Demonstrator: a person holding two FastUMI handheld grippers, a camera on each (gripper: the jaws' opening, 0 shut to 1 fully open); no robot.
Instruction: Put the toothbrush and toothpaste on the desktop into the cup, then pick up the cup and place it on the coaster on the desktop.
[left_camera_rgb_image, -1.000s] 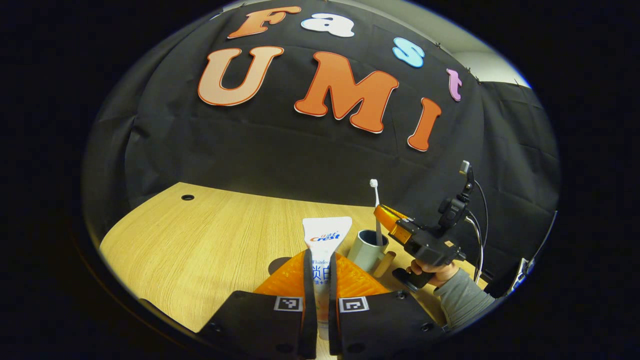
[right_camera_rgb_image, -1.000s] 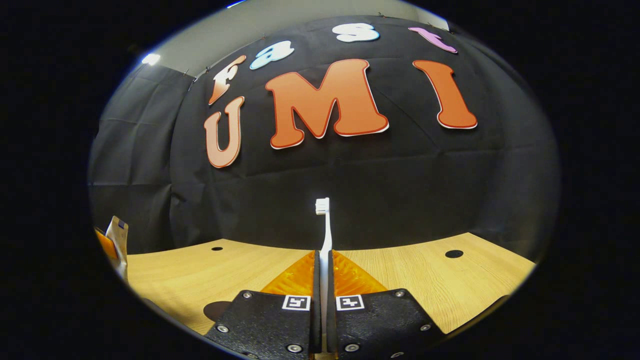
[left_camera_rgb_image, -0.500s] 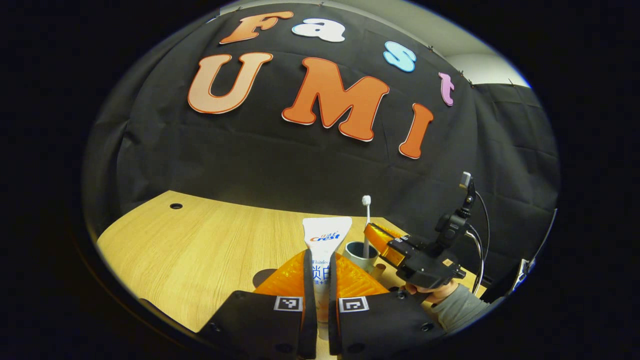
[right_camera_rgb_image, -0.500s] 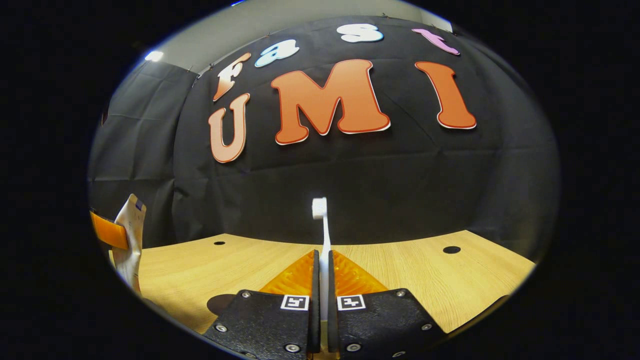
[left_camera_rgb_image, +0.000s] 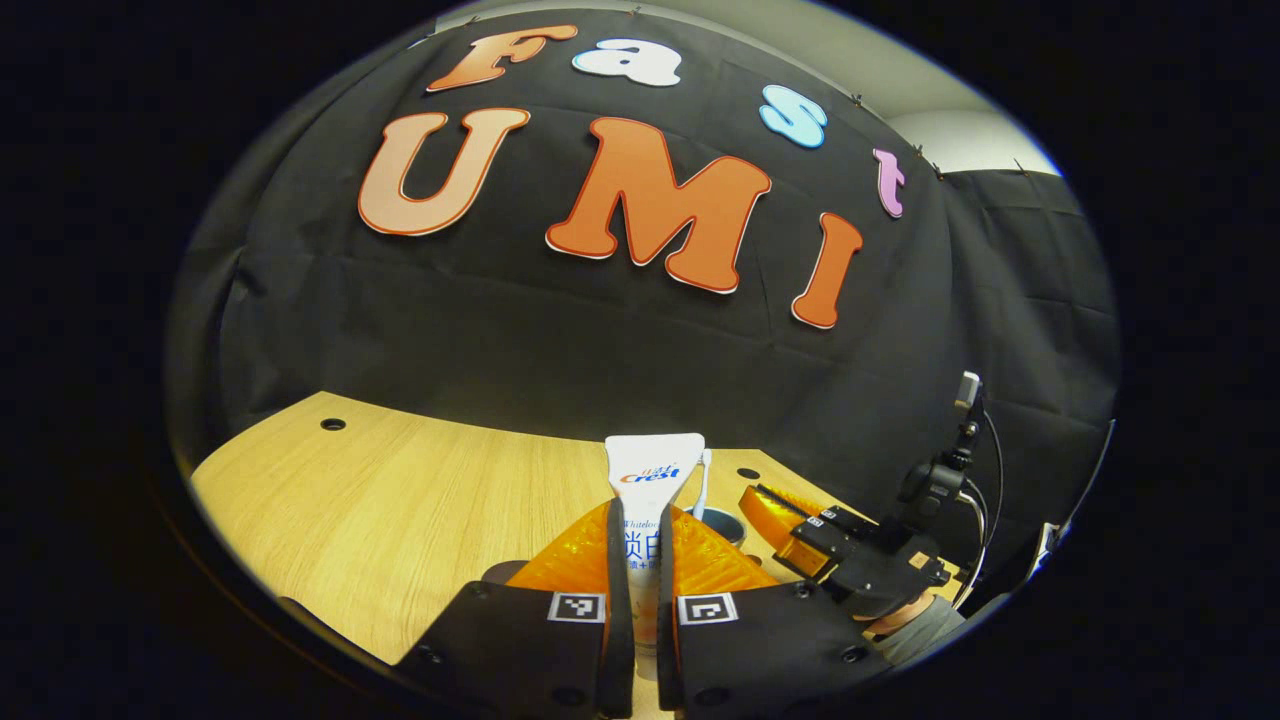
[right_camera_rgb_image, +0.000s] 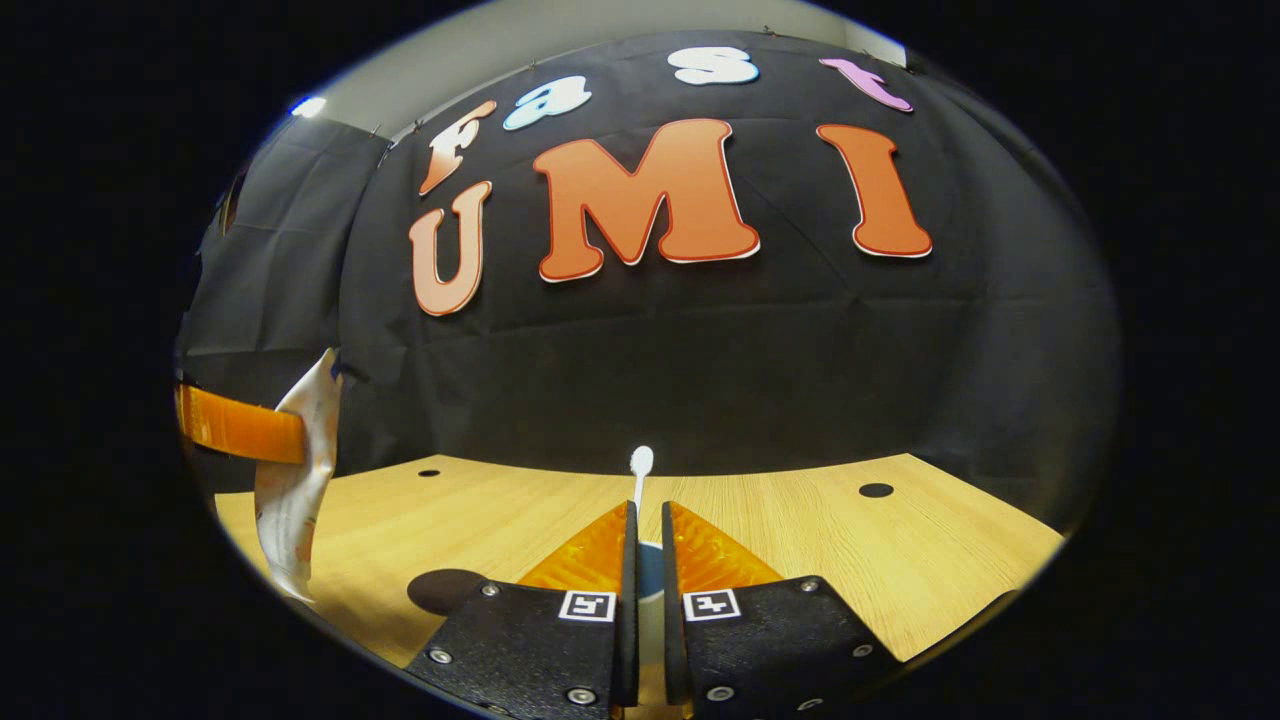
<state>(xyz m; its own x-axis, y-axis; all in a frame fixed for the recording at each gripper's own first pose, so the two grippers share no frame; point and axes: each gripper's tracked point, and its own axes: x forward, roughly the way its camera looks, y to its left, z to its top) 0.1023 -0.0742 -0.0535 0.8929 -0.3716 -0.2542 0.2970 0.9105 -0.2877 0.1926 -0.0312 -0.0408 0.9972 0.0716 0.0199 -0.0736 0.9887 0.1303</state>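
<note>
White toothpaste (left_camera_rgb_image: 650, 470) clamped in left tool (left_camera_rgb_image: 640, 540), right tool (right_camera_rgb_image: 645, 540) slightly parted around toothbrush (right_camera_rgb_image: 640, 465)

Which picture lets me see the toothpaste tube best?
The left gripper view. The toothpaste tube stands upright in the middle, held between the left gripper fingers, its front facing the camera. In the right gripper view the tube is at the far left edge, seen from the side and bent by the lens.

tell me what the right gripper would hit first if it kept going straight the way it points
Probably the toothbrush it is lowering, standing just past the right gripper, with the cup under it. Beyond these lies bare table, then the wall; depth is unclear.
</note>
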